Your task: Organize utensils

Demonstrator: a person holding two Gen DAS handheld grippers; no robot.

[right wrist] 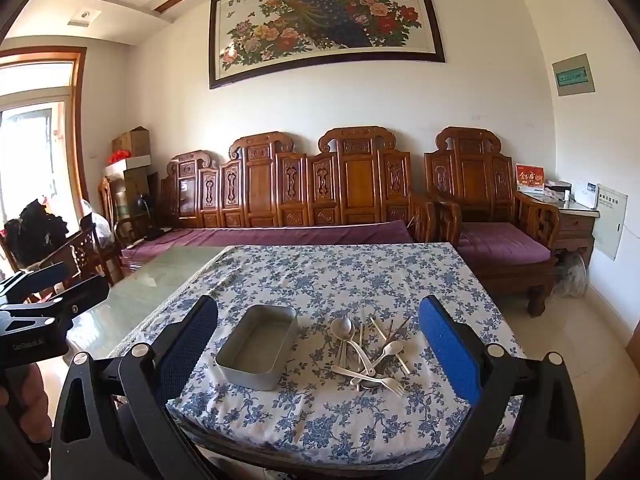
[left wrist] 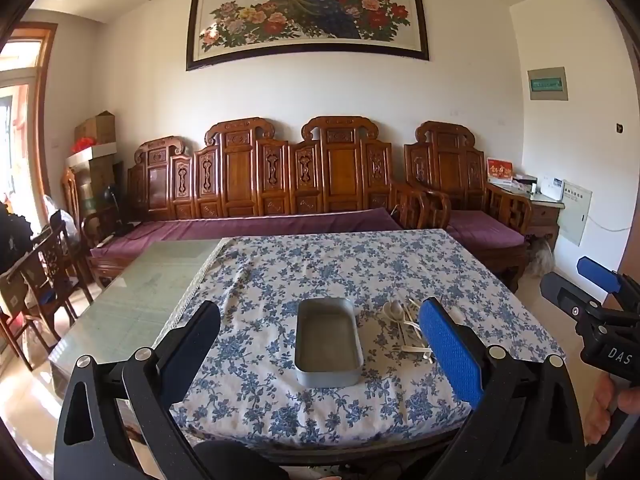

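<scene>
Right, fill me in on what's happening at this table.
A person holds a gripper in each hand, and both the left gripper and the right gripper hang open over the near edge of the table, holding nothing. On the flowered tablecloth sits an empty metal tin, and to its right a loose pile of utensils: spoons, a fork, chopsticks. Nothing is sorted yet.

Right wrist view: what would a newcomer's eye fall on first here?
Probably the blue floral tablecloth filling the middle, with an empty metal tray on it and a loose heap of pale utensils just right of the tray. Behind the table runs a carved wooden bench, and a large peacock painting hangs above it. Both tongs stand open, holding nothing.
</scene>
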